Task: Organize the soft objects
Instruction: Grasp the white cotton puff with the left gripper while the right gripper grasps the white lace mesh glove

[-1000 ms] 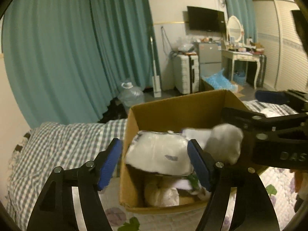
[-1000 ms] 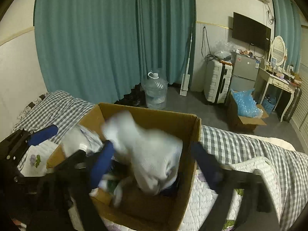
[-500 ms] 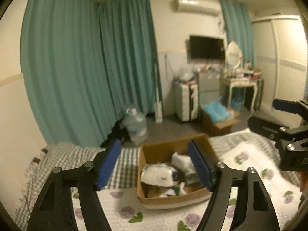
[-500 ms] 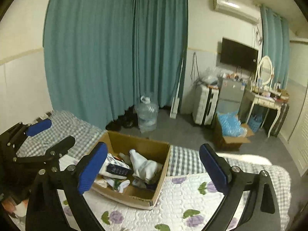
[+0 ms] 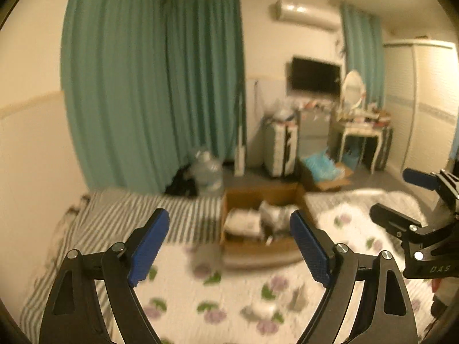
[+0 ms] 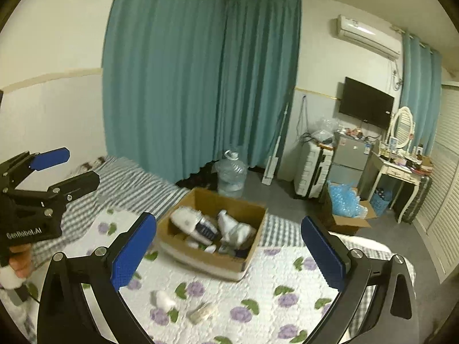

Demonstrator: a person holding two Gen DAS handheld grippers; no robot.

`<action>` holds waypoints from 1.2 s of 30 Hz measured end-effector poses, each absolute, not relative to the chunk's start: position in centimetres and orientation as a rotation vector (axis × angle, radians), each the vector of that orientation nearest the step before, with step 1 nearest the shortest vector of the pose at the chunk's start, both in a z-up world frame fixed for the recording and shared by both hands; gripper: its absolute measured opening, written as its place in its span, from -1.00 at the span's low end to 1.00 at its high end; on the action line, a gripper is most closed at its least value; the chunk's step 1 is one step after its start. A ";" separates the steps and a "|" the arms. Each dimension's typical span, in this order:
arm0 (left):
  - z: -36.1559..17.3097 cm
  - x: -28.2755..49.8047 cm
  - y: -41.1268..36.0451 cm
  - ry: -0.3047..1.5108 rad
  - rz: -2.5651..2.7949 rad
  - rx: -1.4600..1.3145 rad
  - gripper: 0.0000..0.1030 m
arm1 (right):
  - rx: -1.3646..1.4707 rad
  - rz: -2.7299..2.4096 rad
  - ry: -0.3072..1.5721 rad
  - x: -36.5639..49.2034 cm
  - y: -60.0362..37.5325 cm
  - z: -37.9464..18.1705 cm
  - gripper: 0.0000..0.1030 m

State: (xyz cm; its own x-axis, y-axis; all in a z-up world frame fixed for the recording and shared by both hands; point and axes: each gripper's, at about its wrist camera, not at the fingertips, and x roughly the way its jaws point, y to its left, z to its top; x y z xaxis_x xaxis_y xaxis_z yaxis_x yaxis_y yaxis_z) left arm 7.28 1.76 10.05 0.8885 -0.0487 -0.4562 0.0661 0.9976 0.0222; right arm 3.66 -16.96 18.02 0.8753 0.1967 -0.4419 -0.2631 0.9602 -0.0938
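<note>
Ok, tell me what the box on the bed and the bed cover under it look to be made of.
Box: brown corrugated cardboard, matte, judging by its raw tan walls and folded flaps.
Bed cover: seemingly quilted fabric, white with printed purple flowers; the stitched, dimpled surface suggests light padding.

"GenRobot.AI" is printed on the left tool (image 6: pixel 66 169); "DAS" stands on the right tool (image 5: pixel 401 197).

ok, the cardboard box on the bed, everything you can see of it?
The cardboard box is plain brown, open-topped, rectangular, and sits flat on the floral quilt near the checked sheet. It holds a loose pile of soft white items, one of them with a dark patterned patch. Neither claw touches it; both are open and held back from it.
</note>
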 end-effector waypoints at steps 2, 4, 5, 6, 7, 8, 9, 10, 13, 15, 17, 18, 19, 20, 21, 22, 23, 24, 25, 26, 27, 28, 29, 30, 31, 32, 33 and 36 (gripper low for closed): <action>7.9 7.1 1.7 0.511 -0.034 0.036 0.69 | -0.163 0.254 0.472 3.5 -16.3 15.3 0.97; 5.0 7.6 1.2 0.564 -0.032 0.042 0.69 | -0.160 0.284 0.515 4.1 -15.8 12.0 0.97; 3.7 7.8 1.0 0.588 -0.030 0.042 0.69 | -0.157 0.300 0.542 4.5 -15.6 10.4 0.97; 1.7 8.4 0.5 0.625 -0.030 0.042 0.69 | -0.157 0.311 0.575 5.0 -15.4 8.7 0.97; 0.4 8.2 0.2 0.648 -0.032 0.041 0.69 | -0.162 0.316 0.605 5.4 -15.4 7.1 0.97; -1.0 8.5 -0.1 0.673 -0.035 0.039 0.69 | -0.174 0.319 0.639 6.0 -15.4 4.8 0.97; -2.8 9.0 -0.5 0.700 -0.031 0.043 0.69 | -0.181 0.321 0.657 6.5 -15.7 3.4 0.97; -4.2 8.9 -0.6 0.716 -0.025 0.050 0.69 | -0.193 0.321 0.673 6.9 -15.8 1.8 0.97; -8.1 9.5 -1.4 0.760 -0.011 0.083 0.69 | -0.283 0.306 0.734 7.9 -16.0 -3.5 0.97; -9.9 9.4 -1.4 0.788 -0.041 0.085 0.69 | -0.341 0.322 0.762 8.2 -15.9 -5.7 0.97; -11.4 9.5 -1.8 0.811 -0.052 0.099 0.69 | -0.368 0.358 0.783 8.7 -15.6 -7.4 0.97; -11.5 9.6 -1.6 0.813 -0.052 0.100 0.69 | -0.375 0.374 0.797 9.1 -15.4 -8.2 0.97; -11.8 9.5 -1.5 0.815 -0.058 0.095 0.69 | -0.380 0.382 0.808 9.5 -15.2 -8.7 0.97; -12.1 9.5 -1.3 0.819 -0.065 0.085 0.69 | -0.384 0.384 0.818 9.8 -15.0 -9.2 0.97; -12.5 9.5 -1.2 0.821 -0.067 0.079 0.69 | -0.386 0.384 0.827 10.1 -14.7 -9.8 0.97; -12.9 9.6 -1.0 0.826 -0.068 0.072 0.69 | -0.383 0.386 0.837 10.4 -14.6 -10.2 0.97; -13.1 9.7 -0.9 0.832 -0.069 0.068 0.69 | -0.378 0.387 0.846 10.6 -14.5 -10.5 0.97; -13.6 9.8 -0.8 0.843 -0.073 0.063 0.69 | -0.374 0.387 0.854 10.9 -14.5 -10.8 0.97; -13.9 9.9 -0.8 0.853 -0.080 0.058 0.69 | -0.374 0.385 0.862 11.2 -14.4 -11.2 0.95; -14.2 10.0 -0.8 0.860 -0.087 0.053 0.69 | -0.379 0.383 0.864 11.3 -14.4 -11.4 0.93; -14.4 10.1 -0.8 0.864 -0.092 0.051 0.69 | -0.387 0.382 0.866 11.3 -14.3 -11.6 0.90; -14.5 10.0 -1.0 0.863 -0.099 0.055 0.69 | -0.396 0.381 0.866 11.4 -14.1 -11.7 0.89; -14.6 10.0 -1.2 0.858 -0.104 0.065 0.69 | -0.399 0.382 0.866 11.4 -13.9 -11.7 0.89; -14.6 10.0 -1.3 0.855 -0.107 0.072 0.69 | -0.399 0.385 0.865 11.4 -13.7 -11.7 0.85; -14.6 9.9 -1.4 0.850 -0.108 0.082 0.69 | -0.399 0.389 0.863 11.5 -13.6 -11.7 0.69; -14.7 9.9 -1.5 0.849 -0.109 0.088 0.69 | -0.400 0.390 0.860 11.5 -13.5 -11.6 0.61; -14.8 9.9 -1.6 0.850 -0.108 0.089 0.69 | -0.399 0.389 0.863 11.6 -13.5 -11.6 0.50; -15.1 10.2 -1.5 0.863 -0.112 0.088 0.69 | -0.368 0.411 0.869 11.9 -13.6 -11.6 0.15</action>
State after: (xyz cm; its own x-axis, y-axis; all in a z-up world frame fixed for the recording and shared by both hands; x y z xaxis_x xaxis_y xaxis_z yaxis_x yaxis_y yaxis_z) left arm 10.22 -1.54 -15.13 0.6451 -0.0626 -0.7615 0.1339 0.9905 0.0320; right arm 11.89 -13.55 -11.56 0.5776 0.1958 -0.7925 -0.4886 0.8606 -0.1434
